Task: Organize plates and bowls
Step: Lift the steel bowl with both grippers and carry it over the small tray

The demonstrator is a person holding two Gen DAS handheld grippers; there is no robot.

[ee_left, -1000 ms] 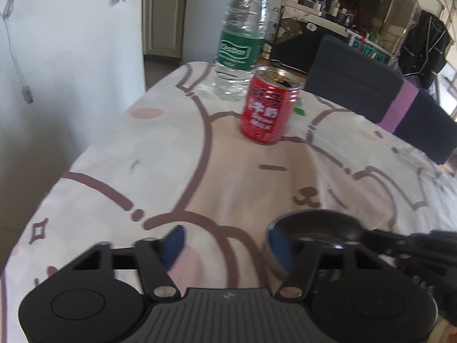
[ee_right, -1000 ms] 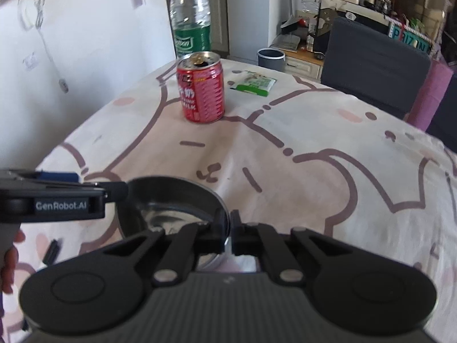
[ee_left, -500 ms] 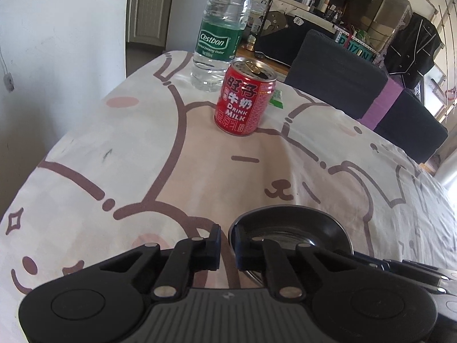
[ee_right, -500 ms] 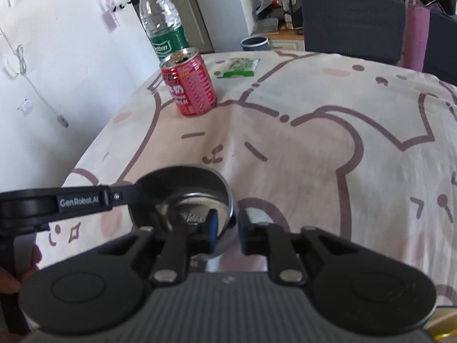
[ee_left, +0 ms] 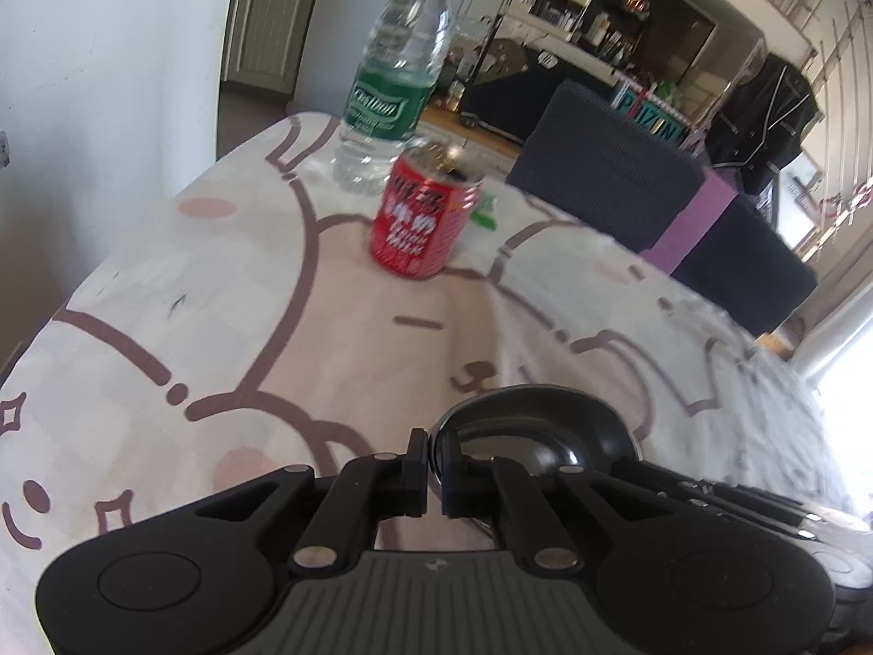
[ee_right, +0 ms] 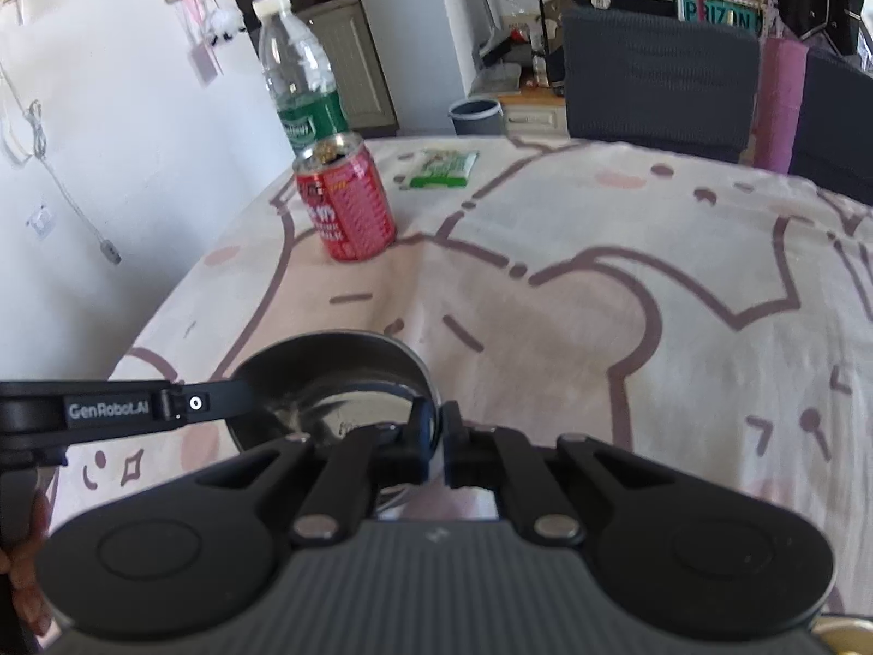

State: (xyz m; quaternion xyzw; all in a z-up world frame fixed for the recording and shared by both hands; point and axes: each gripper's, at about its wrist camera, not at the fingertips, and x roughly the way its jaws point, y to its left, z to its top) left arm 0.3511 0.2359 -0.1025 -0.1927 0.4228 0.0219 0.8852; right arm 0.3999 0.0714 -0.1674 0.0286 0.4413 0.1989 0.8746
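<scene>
A small steel bowl (ee_left: 537,428) with a dark, shiny inside sits on the cartoon-print tablecloth (ee_left: 273,327), close in front of both grippers. My left gripper (ee_left: 434,456) is shut on the bowl's left rim, which runs between its pads. In the right wrist view the same bowl (ee_right: 338,382) lies left of centre, and my right gripper (ee_right: 439,436) is shut on its right rim. The left gripper's black arm (ee_right: 125,409) reaches in from the left edge to the bowl's far side. A person's hand (ee_right: 22,562) shows at the bottom left.
A red drink can (ee_left: 423,224) stands further back on the table, with a clear water bottle (ee_left: 393,87) behind it. A green packet (ee_right: 442,168) lies to the can's right. Dark chairs (ee_right: 655,82) line the far edge; a white wall (ee_right: 109,164) is at left.
The left gripper's jaws, wide apart a second ago, have come together on the bowl's rim. The right gripper's jaws parted slightly and pressed together again. Both views shifted a little.
</scene>
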